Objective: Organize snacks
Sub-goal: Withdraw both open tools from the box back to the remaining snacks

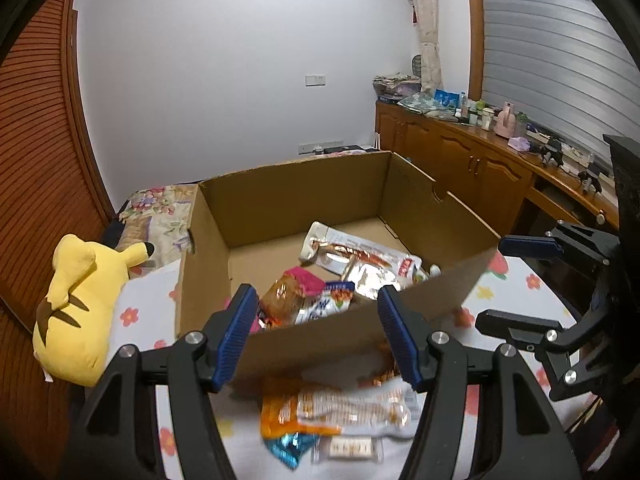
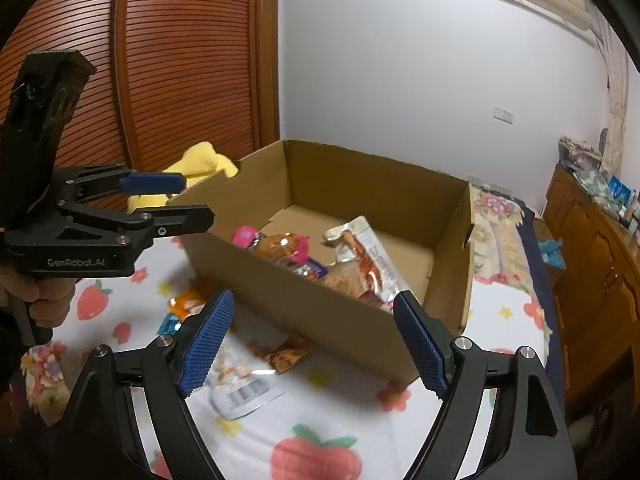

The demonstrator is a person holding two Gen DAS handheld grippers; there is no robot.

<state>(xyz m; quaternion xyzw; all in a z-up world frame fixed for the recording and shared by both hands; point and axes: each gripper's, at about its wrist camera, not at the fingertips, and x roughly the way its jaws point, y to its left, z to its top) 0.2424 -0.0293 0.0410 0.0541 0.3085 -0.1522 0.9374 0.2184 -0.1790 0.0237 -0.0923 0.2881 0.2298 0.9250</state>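
An open cardboard box (image 1: 224, 256) (image 2: 344, 312) stands on the bed and holds several snack packets (image 1: 360, 256) (image 2: 360, 256). More packets lie on the sheet in front of it: an orange and white one (image 1: 336, 408), a small blue one (image 1: 288, 450), a white one with a barcode (image 2: 244, 390) and a brown one (image 2: 286, 354). My left gripper (image 1: 316, 332) is open and empty, above the loose packets at the box's near wall. My right gripper (image 2: 310, 340) is open and empty, above the white packet. Each gripper shows in the other view (image 1: 520, 280) (image 2: 168, 200).
A yellow plush toy (image 1: 80, 304) (image 2: 200, 168) lies left of the box. The bed sheet (image 2: 320, 420) has fruit and flower prints. A wooden wardrobe (image 2: 160, 60) is on the left, a cluttered wooden cabinet (image 1: 480, 160) on the right.
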